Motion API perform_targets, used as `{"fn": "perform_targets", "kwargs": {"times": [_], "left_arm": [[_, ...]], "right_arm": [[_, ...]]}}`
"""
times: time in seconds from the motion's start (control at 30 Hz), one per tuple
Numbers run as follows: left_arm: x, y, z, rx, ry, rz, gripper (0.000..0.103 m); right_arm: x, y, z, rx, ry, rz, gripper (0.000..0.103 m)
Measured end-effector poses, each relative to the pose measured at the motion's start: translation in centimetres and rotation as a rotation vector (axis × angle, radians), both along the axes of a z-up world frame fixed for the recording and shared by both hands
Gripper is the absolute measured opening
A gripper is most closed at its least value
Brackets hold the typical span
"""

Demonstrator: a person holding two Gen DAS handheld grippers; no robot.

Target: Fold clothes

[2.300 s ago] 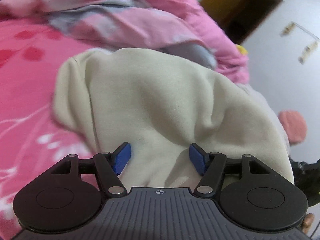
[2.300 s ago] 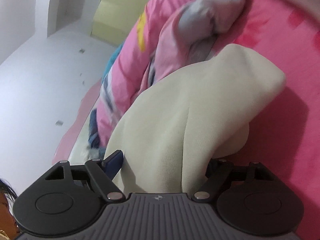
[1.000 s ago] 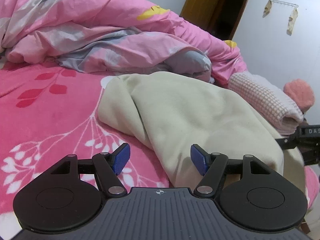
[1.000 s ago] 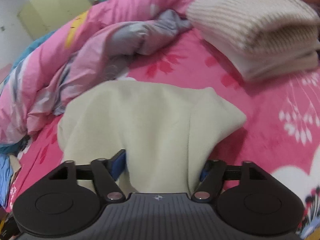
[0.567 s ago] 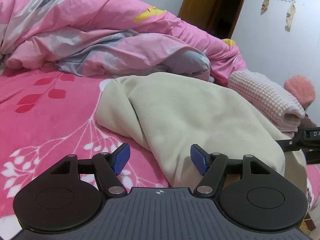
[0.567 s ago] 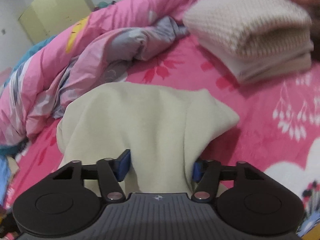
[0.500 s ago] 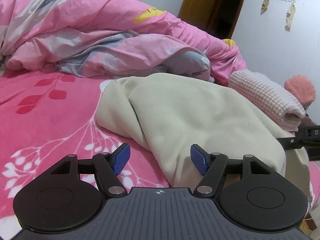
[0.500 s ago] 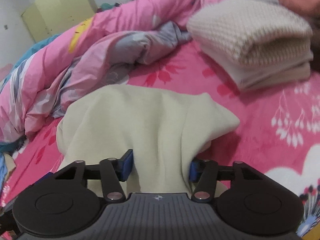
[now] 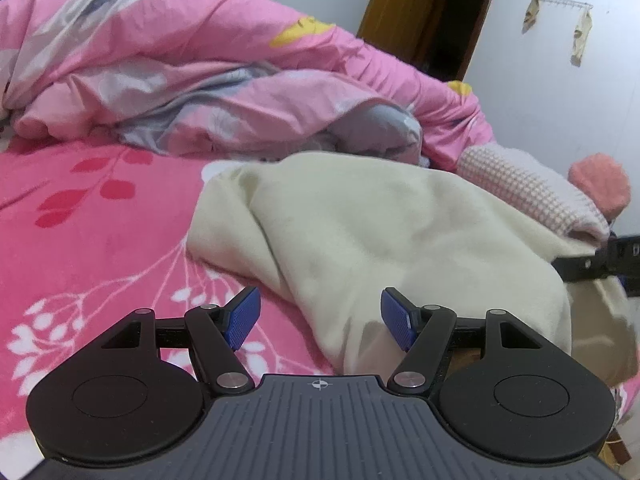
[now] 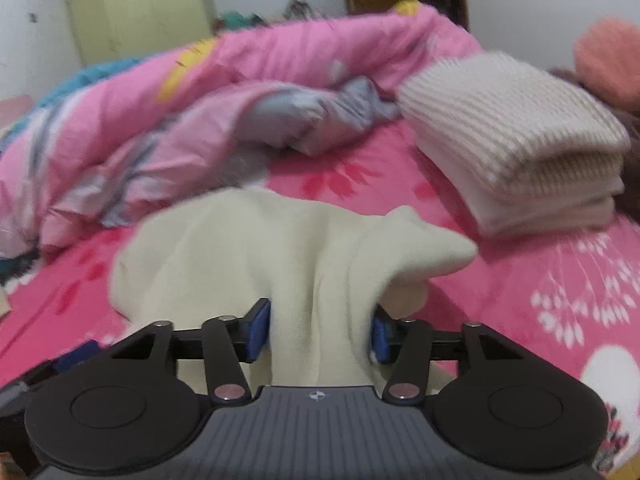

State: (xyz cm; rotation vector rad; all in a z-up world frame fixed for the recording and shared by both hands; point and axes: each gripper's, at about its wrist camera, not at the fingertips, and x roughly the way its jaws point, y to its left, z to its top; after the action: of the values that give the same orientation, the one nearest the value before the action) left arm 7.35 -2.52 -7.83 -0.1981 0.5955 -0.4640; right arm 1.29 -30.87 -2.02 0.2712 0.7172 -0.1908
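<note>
The garment [image 9: 360, 232] is plain cream. The bed sheet [image 9: 88, 240] is hot pink with white sprigs and red leaves. The crumpled quilt [image 9: 180, 60] is pink with grey, white and yellow patches. The folded knit [image 10: 516, 140] is off-white and ribbed.

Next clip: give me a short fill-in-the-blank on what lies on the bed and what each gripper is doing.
1. The cream garment lies on a ____ floral bedsheet.
2. The right gripper has ____ fabric bunched between its fingers.
3. Both pads of the left gripper are bare and ____ in colour.
4. The folded knit sweater has ____ stripes.

Missing words: pink; cream; blue; white
</note>
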Motion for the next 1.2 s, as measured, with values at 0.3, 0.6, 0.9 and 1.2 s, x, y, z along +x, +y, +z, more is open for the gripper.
{"fn": "perform_targets", "kwargs": {"times": [0.3,0.6,0.9,1.2], "left_arm": [[0.1,-0.2,-0.2,0.014,0.011,-0.006,0.067],[0.0,-0.3,-0.2,0.023,0.005,-0.005,0.067],[0.1,-0.3,-0.2,0.027,0.001,-0.007,0.067],[0.1,-0.4,-0.2,0.032,0.000,-0.010,0.067]], "right_arm": [[-0.6,-4.4,-2.0,0.222,0.014,-0.116,0.073],[-1.0,-4.5,-2.0,0.210,-0.053,-0.079,0.059],[-1.4,-4.7,-1.9,0.201,-0.088,-0.054,0.042],[-1.1,-6.1,-3.4,0.306,-0.041,-0.075,0.054]]}}
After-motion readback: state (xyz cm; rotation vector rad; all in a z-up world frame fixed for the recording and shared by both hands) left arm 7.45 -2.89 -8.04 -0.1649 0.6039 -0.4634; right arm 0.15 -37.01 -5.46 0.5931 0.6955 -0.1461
